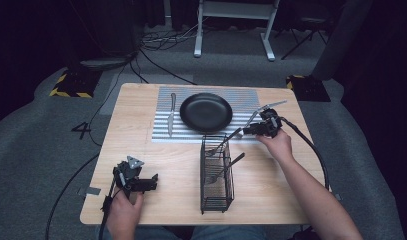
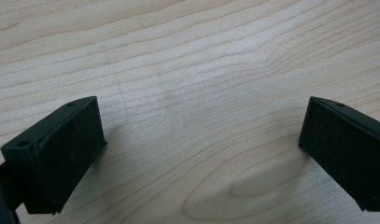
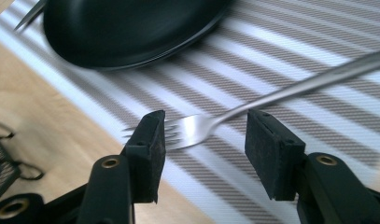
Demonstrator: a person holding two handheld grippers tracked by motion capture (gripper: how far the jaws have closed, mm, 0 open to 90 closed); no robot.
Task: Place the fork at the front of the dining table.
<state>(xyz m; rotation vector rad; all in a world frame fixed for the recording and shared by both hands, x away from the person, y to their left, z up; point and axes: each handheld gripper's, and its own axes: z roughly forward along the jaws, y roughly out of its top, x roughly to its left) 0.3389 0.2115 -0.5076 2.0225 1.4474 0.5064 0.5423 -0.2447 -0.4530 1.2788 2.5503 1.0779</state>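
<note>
On the pale wooden table (image 1: 141, 130) lies one grey-and-white striped rectangular placemat (image 1: 241, 95), spread across the far middle, and on it sits one round black shallow plate (image 1: 206, 112). Nearer the person, just off the mat's near edge, stands one tall black wire cutlery basket (image 1: 217, 197), with two dark-handled utensils (image 1: 226, 167) leaning out of its top towards the right; what kind they are I cannot tell from the high view. One long silver table knife (image 1: 171, 115) lies on the mat just left of the plate, lengthwise front to back. One silver metal fork (image 3: 197, 129) lies on the mat to the right of the plate, its tines pointing towards the basket side and its handle (image 1: 271, 105) running away to the far right. The right gripper (image 3: 204, 140) is over the fork's head: in the right gripper view the tines sit between the two black pads, which stand apart on either side and do not press on the metal, so the fork is loose on the stripes. The basket's upper corner and the leaning handles are close beside that gripper (image 1: 248, 131). The left gripper (image 2: 201, 140) rests low over bare wood at the near left of the table (image 1: 148, 182), jaws spread wide with nothing between them, well apart from everything else.
</note>
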